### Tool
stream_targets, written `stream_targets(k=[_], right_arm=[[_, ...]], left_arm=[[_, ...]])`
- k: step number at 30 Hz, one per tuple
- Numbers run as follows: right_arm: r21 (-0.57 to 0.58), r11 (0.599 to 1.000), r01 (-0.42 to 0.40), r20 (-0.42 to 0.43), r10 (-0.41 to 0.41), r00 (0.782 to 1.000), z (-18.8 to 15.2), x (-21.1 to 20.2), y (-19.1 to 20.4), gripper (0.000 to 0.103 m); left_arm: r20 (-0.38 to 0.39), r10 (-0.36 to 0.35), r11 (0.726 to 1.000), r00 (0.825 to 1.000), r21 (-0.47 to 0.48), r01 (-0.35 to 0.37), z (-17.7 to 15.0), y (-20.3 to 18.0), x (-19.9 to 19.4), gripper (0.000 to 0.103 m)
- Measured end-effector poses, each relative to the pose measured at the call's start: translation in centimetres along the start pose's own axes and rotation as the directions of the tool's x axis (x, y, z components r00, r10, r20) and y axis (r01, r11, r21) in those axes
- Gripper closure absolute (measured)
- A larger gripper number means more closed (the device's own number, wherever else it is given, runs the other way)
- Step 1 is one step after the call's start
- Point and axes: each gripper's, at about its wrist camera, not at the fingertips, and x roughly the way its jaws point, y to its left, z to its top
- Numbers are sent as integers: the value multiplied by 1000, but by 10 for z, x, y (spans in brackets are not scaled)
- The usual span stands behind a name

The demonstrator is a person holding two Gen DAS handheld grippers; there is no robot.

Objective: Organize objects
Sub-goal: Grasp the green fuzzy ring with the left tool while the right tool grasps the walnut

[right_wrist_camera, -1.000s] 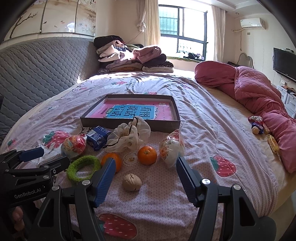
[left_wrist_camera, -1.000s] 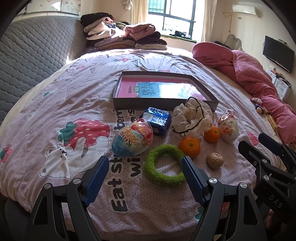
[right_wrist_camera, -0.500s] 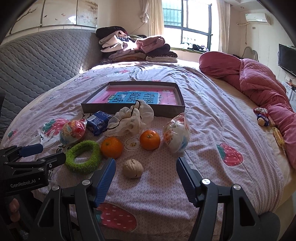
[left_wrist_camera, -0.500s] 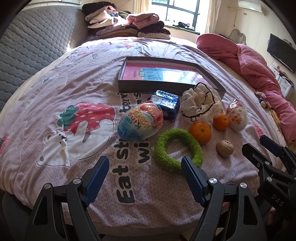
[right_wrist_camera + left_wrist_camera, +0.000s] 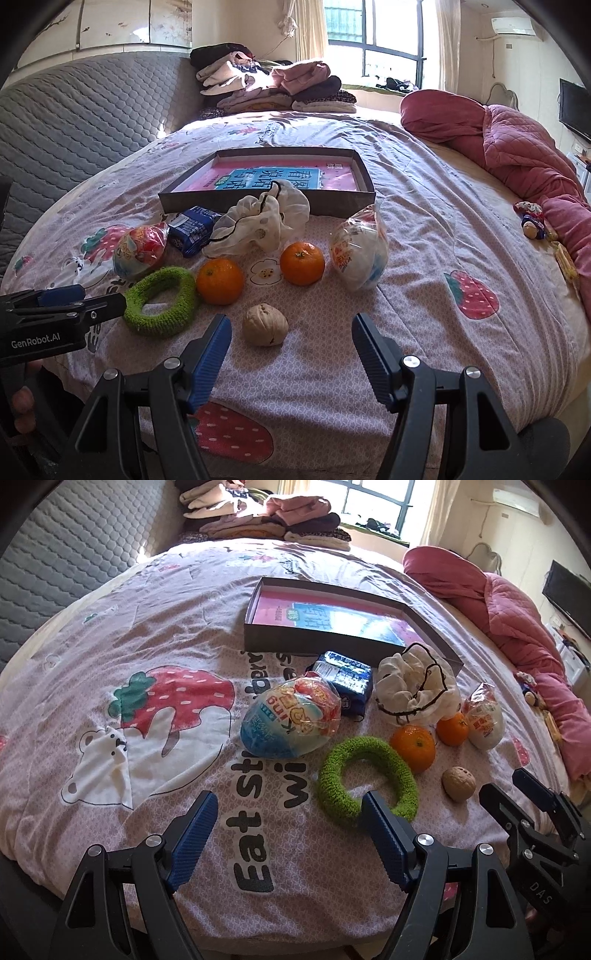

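On the bedspread lie a green ring (image 5: pixel 367 775) (image 5: pixel 161 301), two oranges (image 5: pixel 220 281) (image 5: pixel 302 263), a walnut (image 5: pixel 265 325) (image 5: pixel 458 783), a wrapped egg toy (image 5: pixel 291 716) (image 5: pixel 140 249), a blue packet (image 5: pixel 345 681) (image 5: pixel 194 229), a white cloth bag (image 5: pixel 415 690) (image 5: pixel 260 225) and a white wrapped snack (image 5: pixel 360 254) (image 5: pixel 484 720). A dark shallow box (image 5: pixel 255 642) (image 5: pixel 362 205) lies behind them. My left gripper (image 5: pixel 288 814) is open, just in front of the ring. My right gripper (image 5: pixel 291 336) is open, the walnut between its fingertips' line.
A grey quilted headboard (image 5: pixel 74 122) stands at the left. Folded clothes (image 5: pixel 273 86) are stacked at the far end. A pink quilt (image 5: pixel 517 147) is heaped on the right, with small toys (image 5: pixel 532 221) beside it. The bed's front edge is just below both grippers.
Both grippers have moved forward and closer to the objects, which look larger. The left one has come up to the green ring, the right one to the walnut. Both stay open.
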Motion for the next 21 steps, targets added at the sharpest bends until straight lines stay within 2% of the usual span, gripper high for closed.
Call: stream_targets(k=[15, 21], right_arm=[[-43, 999, -24, -26, 23, 999, 0, 28, 8, 36], [-72, 997, -35, -30, 33, 999, -3, 34, 13, 44]], left_arm=[[-68, 40, 999, 997, -11, -41, 6, -11, 34, 22], [-70, 44, 999, 997, -23, -45, 6, -10, 38, 25]])
